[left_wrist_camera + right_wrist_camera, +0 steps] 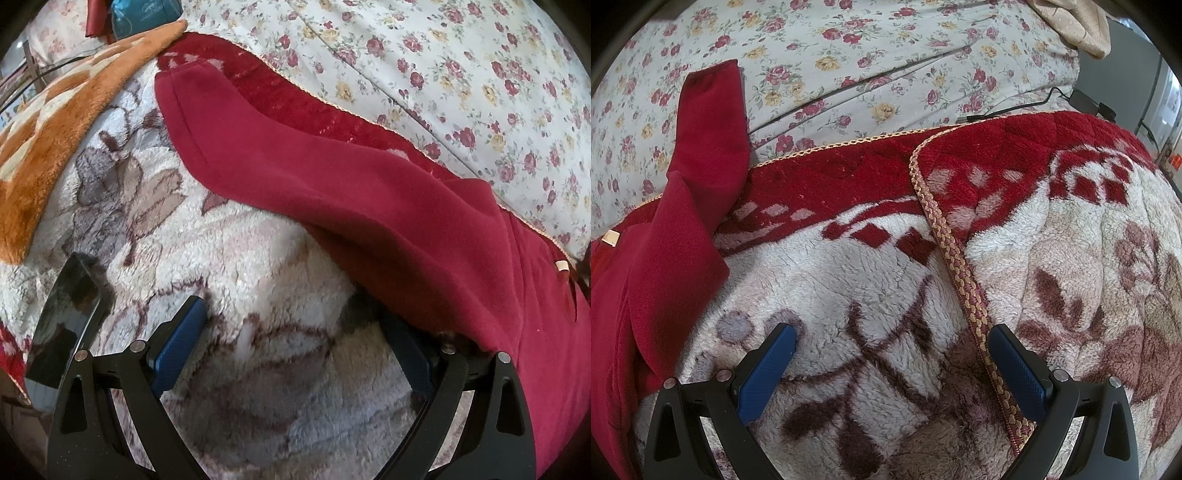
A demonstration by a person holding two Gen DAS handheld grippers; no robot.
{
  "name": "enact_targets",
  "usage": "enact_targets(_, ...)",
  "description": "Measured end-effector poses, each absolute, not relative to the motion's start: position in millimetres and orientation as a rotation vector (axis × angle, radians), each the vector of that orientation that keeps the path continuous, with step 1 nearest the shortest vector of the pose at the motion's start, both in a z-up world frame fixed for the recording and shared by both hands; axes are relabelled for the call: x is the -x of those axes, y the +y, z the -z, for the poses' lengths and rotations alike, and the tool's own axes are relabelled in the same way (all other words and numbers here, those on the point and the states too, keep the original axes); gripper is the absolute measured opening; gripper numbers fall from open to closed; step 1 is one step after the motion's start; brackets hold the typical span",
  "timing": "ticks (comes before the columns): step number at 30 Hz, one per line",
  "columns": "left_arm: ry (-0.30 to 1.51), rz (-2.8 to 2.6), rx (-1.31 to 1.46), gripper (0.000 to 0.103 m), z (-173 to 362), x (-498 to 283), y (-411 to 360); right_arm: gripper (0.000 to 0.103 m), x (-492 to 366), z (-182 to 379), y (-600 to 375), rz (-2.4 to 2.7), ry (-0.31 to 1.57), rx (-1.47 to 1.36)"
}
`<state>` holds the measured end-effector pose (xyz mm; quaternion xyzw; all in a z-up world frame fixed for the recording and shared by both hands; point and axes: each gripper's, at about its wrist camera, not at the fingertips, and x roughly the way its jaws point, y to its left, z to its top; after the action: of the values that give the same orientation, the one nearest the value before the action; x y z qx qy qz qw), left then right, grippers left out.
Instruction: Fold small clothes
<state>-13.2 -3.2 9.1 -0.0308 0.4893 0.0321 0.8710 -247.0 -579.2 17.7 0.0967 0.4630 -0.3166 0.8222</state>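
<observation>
While the red garment [332, 177] lies spread across the plush blanket [240, 277] on the bed, unfolded, your left hand-held gripper [291, 332] and right hand-held gripper [892, 354] hover wide and empty, so likely next pinch an edge

My left gripper's [295, 332] right finger is partly buried under the red garment [351, 192], which runs off the frame's right edge; the phone [62, 317] screen is unreadable.
</observation>
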Motion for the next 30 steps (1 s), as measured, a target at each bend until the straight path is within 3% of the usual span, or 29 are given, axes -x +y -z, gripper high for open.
enact_targets(11, 0.89, 0.041, 0.004, 0.095, -46.3, 57.9, -32.0, 0.103, 249.7, -40.2, -549.3, 0.649, 0.989, -0.198)
enact_targets(22, 0.855, 0.151, -0.055, 0.095, -73.1, 96.4, -63.7, 0.103, 250.5, -112.4, -440.8, 0.479, 0.893, -0.199)
enact_targets(30, 0.83, 0.206, -0.093, 0.095, -83.8, 111.8, -90.0, 0.103, 229.4, -123.1, -359.5, 0.274, 0.894, -0.201)
